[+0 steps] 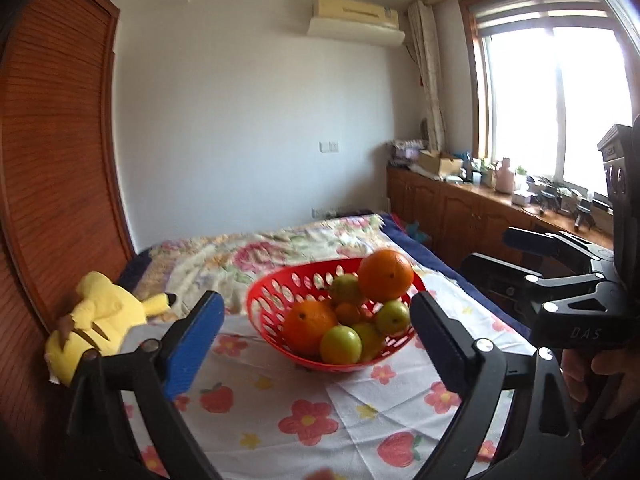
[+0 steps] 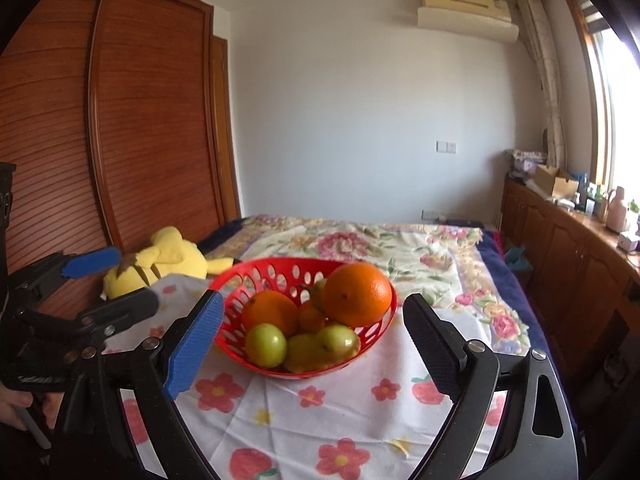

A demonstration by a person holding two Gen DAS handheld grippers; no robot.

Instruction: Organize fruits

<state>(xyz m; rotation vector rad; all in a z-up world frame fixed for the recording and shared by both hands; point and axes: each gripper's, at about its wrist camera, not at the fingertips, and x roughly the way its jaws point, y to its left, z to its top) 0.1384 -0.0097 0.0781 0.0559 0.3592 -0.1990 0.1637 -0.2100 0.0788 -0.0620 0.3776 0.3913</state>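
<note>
On the bed, everything is placed against the red basket as landmark.

Bed (image 2: pixel 420 248): floral quilt stretching away behind the basket toward the white wall.
Wardrobe (image 2: pixel 120 120): brown slatted doors, left of the basket and well apart from it.
White cloth (image 2: pixel 320 412): printed with red flowers and strawberries, lying under the basket and spreading toward the cameras.
Plush toy (image 2: pixel 168 260): yellow, lying left of the basket, near but apart.
Red basket (image 2: pixel 280 270): perforated plastic, sitting on the cloth, holding all the fruit.
Big orange (image 2: pixel 356 294): highest in the basket, at its right rear.
Second orange (image 2: pixel 270 312): lower, left inside the basket.
Green fruits (image 2: pixel 266 345): several along the basket's front wall; a small orange one sits between the oranges.
Left gripper (image 1: pixel 316 344): fingers wide apart, holding nothing, hovering just in front of the basket.
Right gripper (image 2: pixel 312 348): fingers likewise spread and empty, framing the basket from the front without touching.
</note>
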